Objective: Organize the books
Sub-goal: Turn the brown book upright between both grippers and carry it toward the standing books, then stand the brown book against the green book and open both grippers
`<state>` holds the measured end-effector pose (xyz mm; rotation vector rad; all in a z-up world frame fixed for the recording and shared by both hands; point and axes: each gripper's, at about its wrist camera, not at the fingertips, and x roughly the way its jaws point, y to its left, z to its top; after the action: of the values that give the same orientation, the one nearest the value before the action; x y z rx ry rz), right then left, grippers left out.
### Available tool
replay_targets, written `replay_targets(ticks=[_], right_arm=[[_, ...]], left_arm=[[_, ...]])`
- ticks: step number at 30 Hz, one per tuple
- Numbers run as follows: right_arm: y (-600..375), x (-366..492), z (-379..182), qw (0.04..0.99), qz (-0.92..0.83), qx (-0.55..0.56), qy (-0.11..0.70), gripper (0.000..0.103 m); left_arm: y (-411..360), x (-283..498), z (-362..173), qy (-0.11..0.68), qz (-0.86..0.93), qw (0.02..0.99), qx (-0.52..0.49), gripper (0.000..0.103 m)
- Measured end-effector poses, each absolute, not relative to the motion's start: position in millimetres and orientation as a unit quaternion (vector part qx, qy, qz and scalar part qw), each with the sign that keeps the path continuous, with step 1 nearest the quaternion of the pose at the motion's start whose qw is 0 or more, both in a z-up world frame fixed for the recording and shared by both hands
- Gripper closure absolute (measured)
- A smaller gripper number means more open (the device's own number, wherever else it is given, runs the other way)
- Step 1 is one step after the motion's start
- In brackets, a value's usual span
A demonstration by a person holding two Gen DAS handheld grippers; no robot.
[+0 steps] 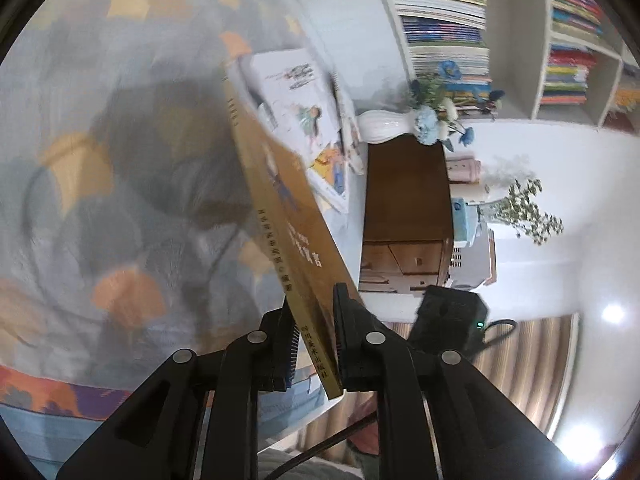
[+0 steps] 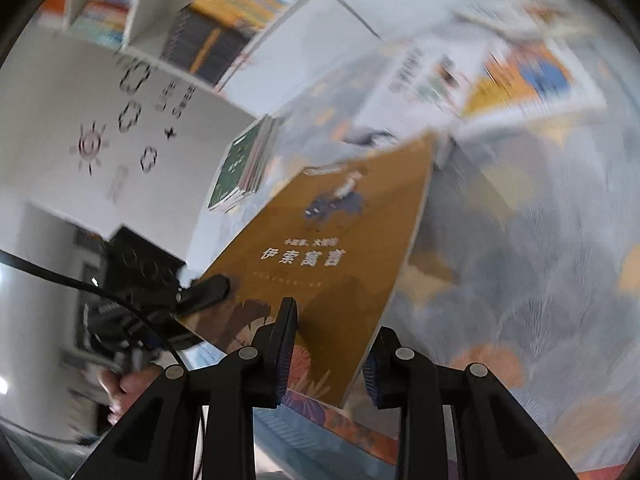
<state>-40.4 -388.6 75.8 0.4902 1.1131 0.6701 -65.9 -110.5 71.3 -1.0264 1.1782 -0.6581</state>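
My left gripper is shut on the lower spine corner of a mustard-yellow book and holds it edge-on above a patterned cloth. The same book shows its cover in the right wrist view, with white Chinese title lettering; the left gripper's finger clamps its left edge. My right gripper is open, its fingers on either side of the book's near edge, not closed on it. Loose picture books lie on the cloth beyond.
A grey cloth with orange leaf shapes covers the surface. A bookshelf with stacked books stands behind. A white vase with blue flowers sits on a brown cabinet. A stack topped by a green book lies beside a white box.
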Motion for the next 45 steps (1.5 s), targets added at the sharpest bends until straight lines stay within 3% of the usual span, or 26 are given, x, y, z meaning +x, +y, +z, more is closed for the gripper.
replay_targets(ticks=[15, 24, 32, 45], right_arm=[[-264.1, -8.5, 175.0, 0.813, 0.371, 0.143, 0.425, 0.074], [-140.4, 58.0, 202.6, 0.823, 0.381, 0.131, 0.4, 0.072], [-56.2, 119.7, 183.8, 0.824, 0.35, 0.143, 0.422, 0.071], [-2.4, 175.3, 125.9, 0.823, 0.286, 0.092, 0.482, 0.07]], left_arm=[[16.6, -28.8, 180.6, 0.432, -0.303, 0.742, -0.413, 0.087], [122.7, 27.7, 210.3, 0.396, -0.288, 0.781, -0.388, 0.085], [196.7, 92.7, 177.6, 0.396, -0.288, 0.777, -0.397, 0.084], [228.4, 152.4, 87.3, 0.448, -0.293, 0.738, -0.41, 0.083]])
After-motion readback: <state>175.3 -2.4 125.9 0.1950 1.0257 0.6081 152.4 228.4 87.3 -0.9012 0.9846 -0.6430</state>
